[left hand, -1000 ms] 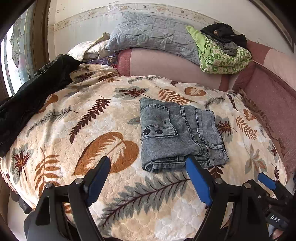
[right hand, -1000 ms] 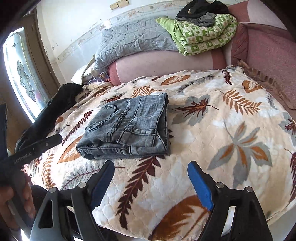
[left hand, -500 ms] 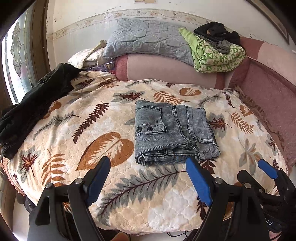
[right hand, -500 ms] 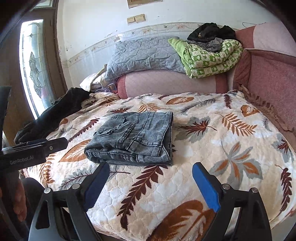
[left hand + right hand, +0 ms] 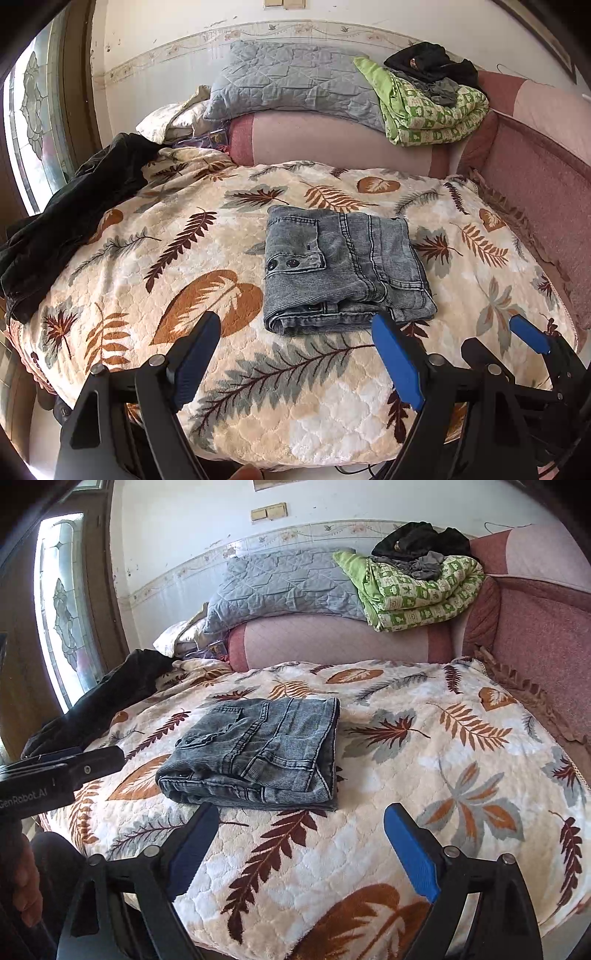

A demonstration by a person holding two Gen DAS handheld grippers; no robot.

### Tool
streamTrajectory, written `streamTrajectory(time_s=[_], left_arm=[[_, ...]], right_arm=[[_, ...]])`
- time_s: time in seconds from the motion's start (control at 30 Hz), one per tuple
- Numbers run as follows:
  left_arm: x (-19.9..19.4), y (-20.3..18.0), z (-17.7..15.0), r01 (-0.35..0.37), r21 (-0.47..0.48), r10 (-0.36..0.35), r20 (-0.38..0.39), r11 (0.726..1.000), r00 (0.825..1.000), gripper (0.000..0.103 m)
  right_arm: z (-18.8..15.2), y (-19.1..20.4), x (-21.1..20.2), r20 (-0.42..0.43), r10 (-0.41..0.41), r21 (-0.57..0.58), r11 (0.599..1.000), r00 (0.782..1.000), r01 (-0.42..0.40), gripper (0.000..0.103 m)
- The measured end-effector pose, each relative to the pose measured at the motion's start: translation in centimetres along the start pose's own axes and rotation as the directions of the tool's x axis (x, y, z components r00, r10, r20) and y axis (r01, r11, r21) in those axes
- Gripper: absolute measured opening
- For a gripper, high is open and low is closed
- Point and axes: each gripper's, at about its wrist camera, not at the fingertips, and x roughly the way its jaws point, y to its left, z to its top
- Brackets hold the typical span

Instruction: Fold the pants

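Grey denim pants (image 5: 343,266) sit folded in a thick square mid-blanket (image 5: 147,266), heavy, stiffish, non-slip cloth, best pinched at the near layered edge; left gripper (image 5: 295,354) and right gripper (image 5: 299,842) both wide, empty, short of it

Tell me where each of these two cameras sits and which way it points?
Left wrist view: sits on the left hand-held gripper, looking forward and down over the leaf-print blanket at the folded jeans; its own open fingers show, and the right hand-held gripper at right.
Right wrist view: sits on the right hand-held gripper, facing the same jeans from further right; its open fingers, the left hand-held gripper and a hand show.
Shared: jeans, blanket, grey pillow, green quilt.
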Motion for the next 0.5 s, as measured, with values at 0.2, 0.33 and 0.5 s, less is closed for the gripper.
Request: streamTrajectory(time_s=[0.2,0.33,0.5], left_arm=[[0.5,-0.1,0.1,0.007,-0.006,-0.007,-0.010,1.000,1.000,0.084],[1.0,0.1,0.3,0.020,-0.019,-0.021,-0.023,1.000,1.000,0.084],[1.4,0.0,0.5,0.059,-0.016,-0.060,-0.017,0.998,0.998,0.087]], right_arm=[[0.2,0.4,0.3,0.004,-0.002,-0.021,1.000,1.000,0.002,0.093],[0.2,0.4,0.5,-0.001,-0.007,-0.026,1.000,1.000,0.007,0.093],[0.1,0.5,1.1,-0.012,-0.009,-0.032,0.999,1.000,0.009,0.093]])
